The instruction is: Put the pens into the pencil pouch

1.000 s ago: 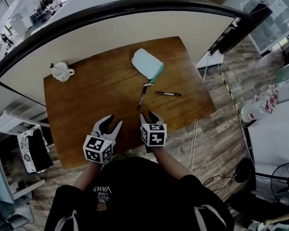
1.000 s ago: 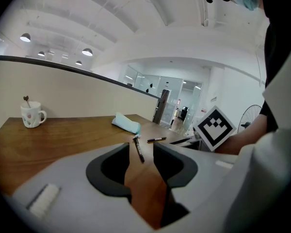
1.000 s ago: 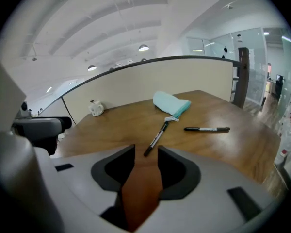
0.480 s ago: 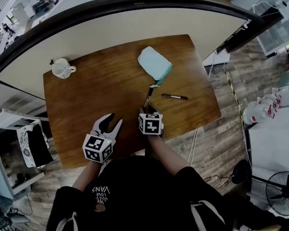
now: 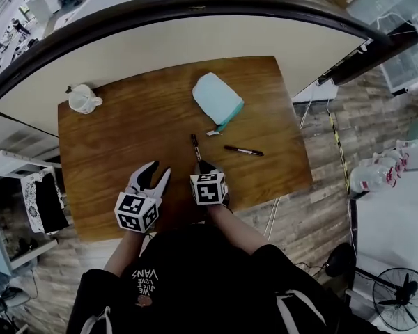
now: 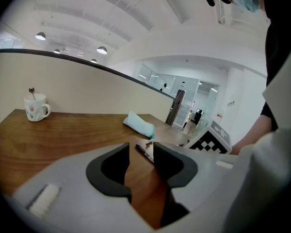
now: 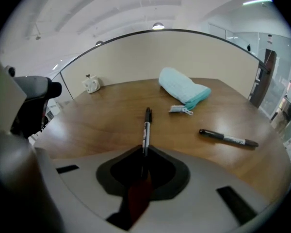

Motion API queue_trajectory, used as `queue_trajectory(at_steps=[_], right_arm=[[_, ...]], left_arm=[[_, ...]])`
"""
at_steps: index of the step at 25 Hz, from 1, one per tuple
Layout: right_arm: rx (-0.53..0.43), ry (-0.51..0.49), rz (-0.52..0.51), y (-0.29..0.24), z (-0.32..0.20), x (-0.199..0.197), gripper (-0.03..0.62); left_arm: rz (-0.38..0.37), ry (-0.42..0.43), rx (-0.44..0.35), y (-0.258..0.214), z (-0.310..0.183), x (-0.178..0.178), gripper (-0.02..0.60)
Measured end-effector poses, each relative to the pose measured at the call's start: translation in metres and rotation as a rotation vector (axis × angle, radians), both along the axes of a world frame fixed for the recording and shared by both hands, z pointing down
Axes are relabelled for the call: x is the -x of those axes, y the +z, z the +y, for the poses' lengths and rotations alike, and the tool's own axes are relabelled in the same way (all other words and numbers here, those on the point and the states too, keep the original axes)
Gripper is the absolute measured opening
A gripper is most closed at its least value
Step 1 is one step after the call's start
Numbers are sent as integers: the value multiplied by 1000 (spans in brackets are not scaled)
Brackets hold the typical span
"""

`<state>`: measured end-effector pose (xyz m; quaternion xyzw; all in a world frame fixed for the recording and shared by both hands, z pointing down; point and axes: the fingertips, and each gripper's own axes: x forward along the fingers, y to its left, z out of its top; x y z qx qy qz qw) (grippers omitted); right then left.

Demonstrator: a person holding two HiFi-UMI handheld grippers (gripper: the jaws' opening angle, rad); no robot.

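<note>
Two black pens lie on the wooden table [image 5: 111, 138]. The nearer pen [image 5: 196, 147] [image 7: 146, 127] has its near end between the jaws of my right gripper [image 5: 203, 167] [image 7: 144, 153]; the jaws are closing and pinch it against the tabletop. The other pen [image 5: 243, 150] [image 7: 228, 138] lies loose to the right. Beyond both sits the light teal pencil pouch [image 5: 217, 98] [image 7: 183, 91], its zipper pull [image 7: 179, 109] pointing toward the pens. My left gripper [image 5: 150, 176] [image 6: 140, 154] hovers open and empty, left of the right one.
A white mug [image 5: 81, 99] [image 6: 36, 108] with a spoon stands at the table's far left corner. A curved partition wall runs behind the table. Wooden floor and cables lie off the right edge.
My right gripper has moved forward and down onto the nearer pen's end, and its jaws have gone from wide to nearly closed. The left gripper has drifted slightly.
</note>
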<state>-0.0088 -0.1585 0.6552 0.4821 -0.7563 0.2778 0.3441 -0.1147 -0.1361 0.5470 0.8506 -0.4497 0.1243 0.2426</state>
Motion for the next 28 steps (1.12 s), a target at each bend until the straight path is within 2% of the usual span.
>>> queue_trajectory(at_steps=[5, 14, 19, 25, 28], right_arm=[[-3, -81, -26, -9, 8, -15, 46], [-17, -27, -76, -30, 5, -82, 46], [-33, 14, -80, -37, -2, -121, 46], [-27, 23, -88, -40, -4, -150, 46], [-37, 18, -94, -44, -5, -160, 46]], left_arm=[[-21, 11, -12, 2, -21, -26, 140], [-97, 109, -17, 28, -64, -92, 140], [-196, 194, -27, 51, -82, -134, 140], [-396, 263, -56, 85, -104, -167, 156], [-470, 291, -47, 100, -112, -180, 164]])
